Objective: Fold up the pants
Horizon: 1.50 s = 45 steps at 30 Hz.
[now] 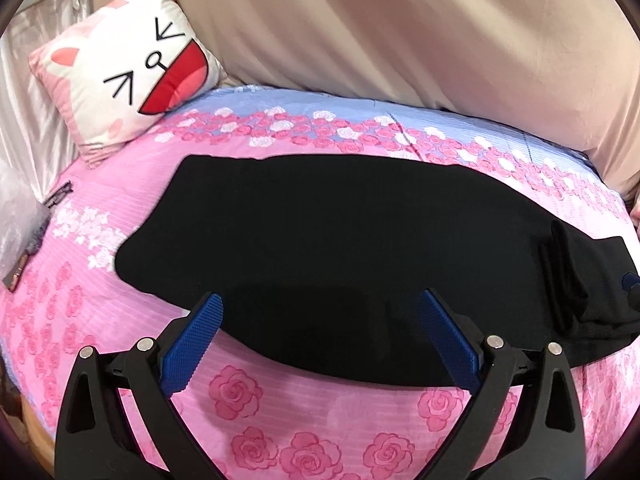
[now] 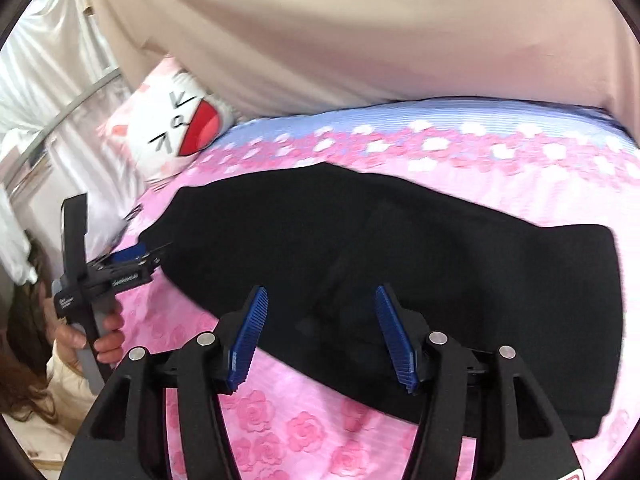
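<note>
**Both grippers stand open over black pants laid out on a flowered bed**

The left gripper [image 1: 320, 316] hangs with its blue-padded jaws spread wide and nothing between them, its tips poised over the near edge of the pants [image 1: 340, 248]. The right gripper [image 2: 322, 316] is likewise parted, at a middling width, empty, its pads clear of the cloth below. In the right wrist view the left gripper [image 2: 136, 258] also shows at nine o'clock, gripped by a hand [image 2: 92, 334] at the handle, its tips near the left end of the pants [image 2: 400, 264].

The pants, black and folded into a long flat band, lie across the middle of the bedspread [image 1: 256, 396], running from nine o'clock to three o'clock in the left wrist view, with bunched folds at the three o'clock end. The bedspread is pink with printed roses, turning pale blue toward twelve o'clock. A cat-face pillow [image 1: 132, 76] leans at ten o'clock, apart from the pants. A beige cloth [image 1: 420, 32] hangs along the far side of the bed, at twelve o'clock.
</note>
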### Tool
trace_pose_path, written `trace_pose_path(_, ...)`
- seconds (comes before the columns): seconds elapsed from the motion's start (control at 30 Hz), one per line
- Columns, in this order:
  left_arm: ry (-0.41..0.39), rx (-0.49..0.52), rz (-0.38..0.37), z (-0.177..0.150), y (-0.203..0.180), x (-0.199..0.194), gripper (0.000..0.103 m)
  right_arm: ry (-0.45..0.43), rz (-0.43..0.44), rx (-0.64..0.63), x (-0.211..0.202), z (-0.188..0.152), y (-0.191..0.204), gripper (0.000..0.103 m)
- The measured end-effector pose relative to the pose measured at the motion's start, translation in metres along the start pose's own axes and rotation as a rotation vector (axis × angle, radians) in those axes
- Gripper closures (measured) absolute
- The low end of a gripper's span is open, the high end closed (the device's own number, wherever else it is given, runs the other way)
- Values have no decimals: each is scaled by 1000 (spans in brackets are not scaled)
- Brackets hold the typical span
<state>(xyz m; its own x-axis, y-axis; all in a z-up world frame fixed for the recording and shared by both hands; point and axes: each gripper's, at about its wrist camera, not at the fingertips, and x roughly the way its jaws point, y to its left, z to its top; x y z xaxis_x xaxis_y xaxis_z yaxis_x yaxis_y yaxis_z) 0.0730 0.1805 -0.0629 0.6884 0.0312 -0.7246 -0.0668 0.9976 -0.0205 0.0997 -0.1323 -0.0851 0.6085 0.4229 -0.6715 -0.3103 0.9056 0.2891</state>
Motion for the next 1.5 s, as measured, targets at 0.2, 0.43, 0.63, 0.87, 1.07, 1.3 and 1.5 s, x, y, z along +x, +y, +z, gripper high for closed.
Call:
trace_pose_path(0.2,25,-36,-46,1,7,3,7,89,-46,-46,50,-7,11,52)
trace_pose_path(0.43,9,-77,21,-3,42,-3,7,42,-54,-112,41,6,38,93)
trace_pose_path(0.63,61,-245,-18,-5,78,11,7,76,-48,-79,62,-10,36,84)
trace_pose_path(0.87,97,-592,-65,-7,147,32,7,-49,-151,-81,14,-17,34,48)
trace_pose_path(1.07,114,-560,-52,7,136,49,5,-93,-282,83,-30,-34,-28,45)
trace_pose_path(1.3,104,-456,61,15,113,63,5,-169,-409,476,-90,-80,-149,37)
trace_pose_path(1.5,77,-429,91,21,100,71,5,-163,-299,547,-76,-89,-169,37)
